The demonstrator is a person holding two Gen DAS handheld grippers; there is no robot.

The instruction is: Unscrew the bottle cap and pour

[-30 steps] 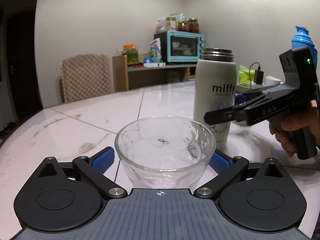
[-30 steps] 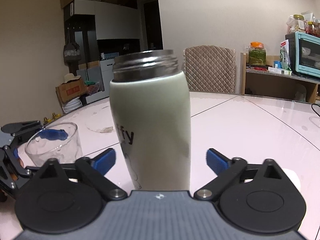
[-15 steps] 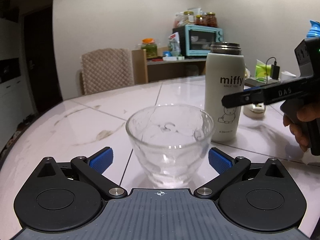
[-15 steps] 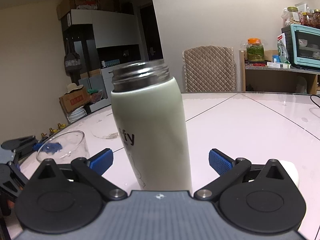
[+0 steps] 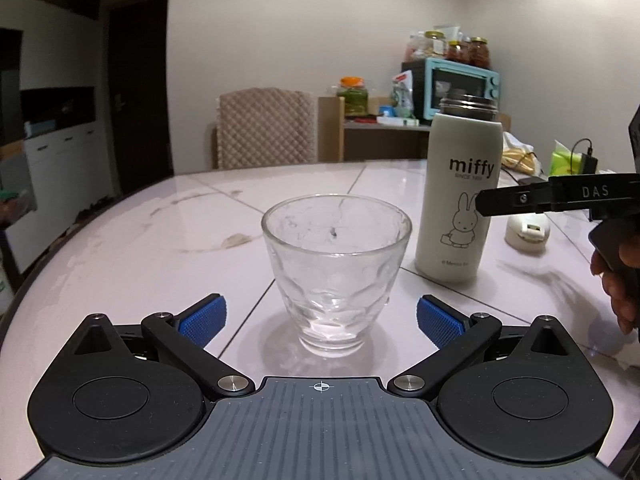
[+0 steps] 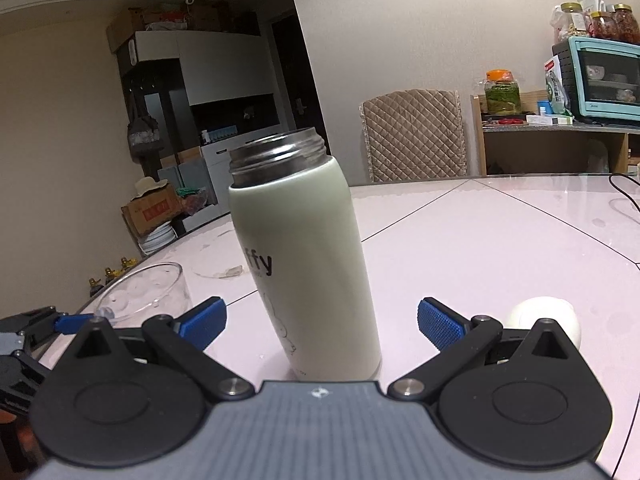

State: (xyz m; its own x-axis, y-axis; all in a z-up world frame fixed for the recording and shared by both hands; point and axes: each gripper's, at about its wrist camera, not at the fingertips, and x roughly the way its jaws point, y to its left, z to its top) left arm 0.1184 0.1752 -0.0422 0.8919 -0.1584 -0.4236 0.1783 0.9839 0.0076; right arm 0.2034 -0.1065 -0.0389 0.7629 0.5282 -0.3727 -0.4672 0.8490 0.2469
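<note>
A clear glass stands upright on the table between the blue pads of my left gripper, which is open and does not touch it. A white "miffy" bottle stands to its right with its steel threaded mouth uncovered. In the right wrist view the same bottle stands between the spread pads of my right gripper, open around it with gaps on both sides. The white cap lies on the table to the right. The glass shows at the left there.
The pale tiled table curves away at its left edge. A quilted chair stands behind it, with a shelf holding a teal oven and jars. A charger and cable lie at the far right. A hand holds the right gripper.
Both grippers have pulled back and dropped lower. The glass and the bottle look smaller and farther off. Neither object has moved on the table.
</note>
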